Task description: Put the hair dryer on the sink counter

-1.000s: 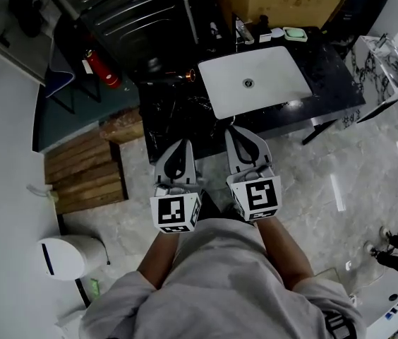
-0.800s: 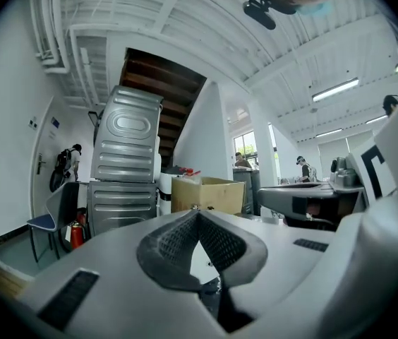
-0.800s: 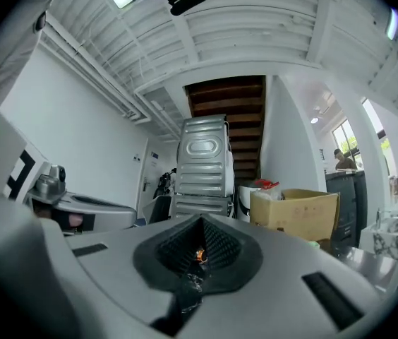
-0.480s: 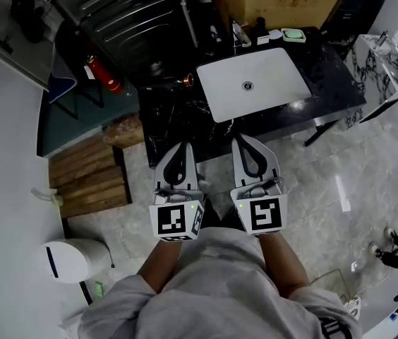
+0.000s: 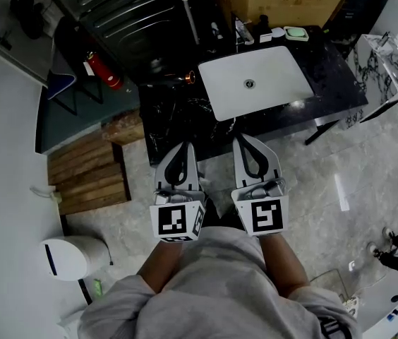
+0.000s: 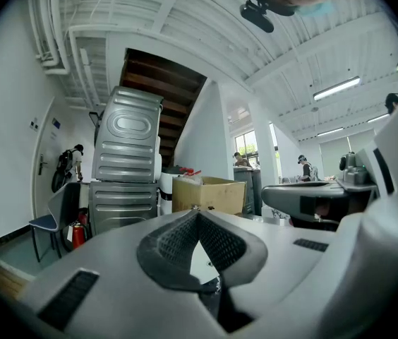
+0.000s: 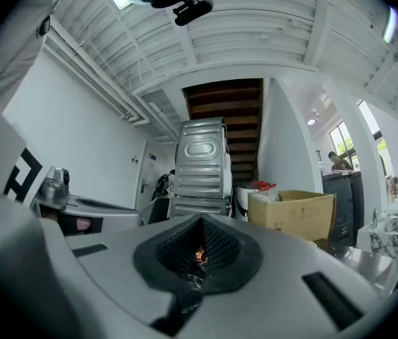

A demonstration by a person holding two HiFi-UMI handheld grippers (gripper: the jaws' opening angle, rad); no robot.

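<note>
The hair dryer (image 5: 173, 78), which I take to be the dark thing with the copper ring, seems to lie at the far left of the black counter (image 5: 326, 76). It is beside the white sink (image 5: 269, 83) and well apart from me. I'd reach in level, open wide early and close on its handle. My left claw (image 5: 182, 147) and right claw (image 5: 245, 140) are both fully closed, holding and touching nothing.
</note>
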